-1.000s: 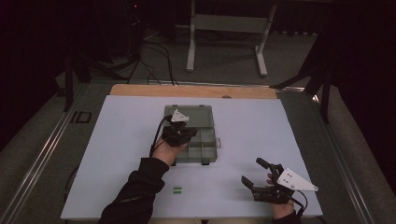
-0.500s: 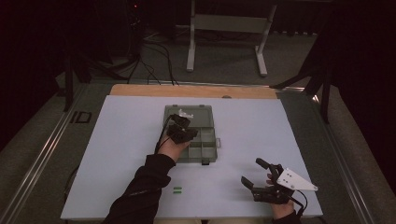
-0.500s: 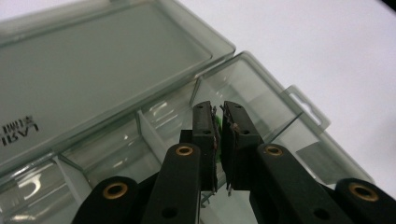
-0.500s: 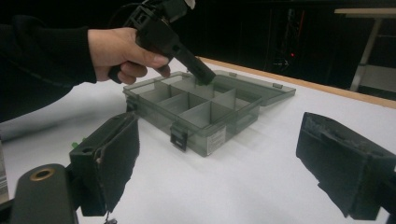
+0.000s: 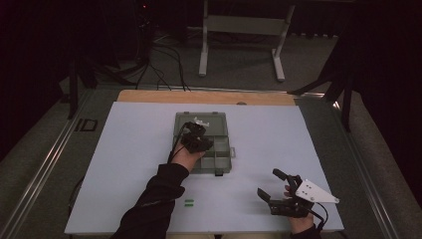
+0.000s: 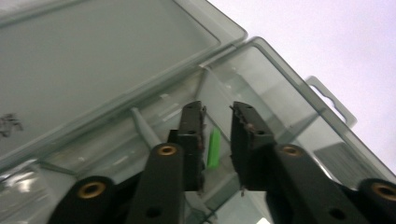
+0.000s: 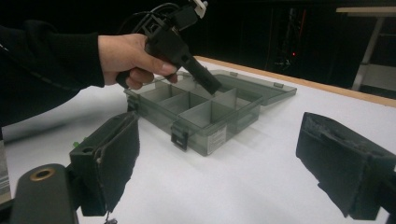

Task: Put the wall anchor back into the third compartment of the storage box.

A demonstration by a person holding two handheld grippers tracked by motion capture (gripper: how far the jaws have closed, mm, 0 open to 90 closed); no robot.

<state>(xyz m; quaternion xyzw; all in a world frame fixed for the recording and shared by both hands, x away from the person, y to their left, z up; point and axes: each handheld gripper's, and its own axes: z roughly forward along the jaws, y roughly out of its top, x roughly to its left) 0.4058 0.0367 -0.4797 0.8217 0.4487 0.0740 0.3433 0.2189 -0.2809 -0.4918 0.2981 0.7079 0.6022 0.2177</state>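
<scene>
Desk [image 5: 129, 164] edge nearest the person: right gripper [image 5: 276, 190] is held just above the white surface at the near right, jaws spread wide with nothing between them. In the right gripper view both black pads are seen far apart, bare white desk between them. Small green pieces [image 5: 188, 202] are seen lying on the desk near the front edge, just beside the person's dark left sleeve [image 5: 149, 209], well apart from the right gripper.

Further out, mid-desk: compartment box [image 5: 221, 152] of smoky clear plastic is set down with its lid [image 5: 213, 124] folded flat open on the far side. Left gripper [image 6: 217, 123] is tipped down into a compartment on the box's left part. Its jaws have just been opening and are now parted narrowly. Green strip [image 6: 214, 148] is seen in the gap between them in the left gripper view, lying close to one pad; whether it is touched cannot be told. It appears to rest inside that compartment.

Beyond the desk, a wooden strip [image 5: 204, 97] runs along the far edge; a stand's legs [image 5: 239, 45] and cables [image 5: 159, 74] are seen on the floor.
</scene>
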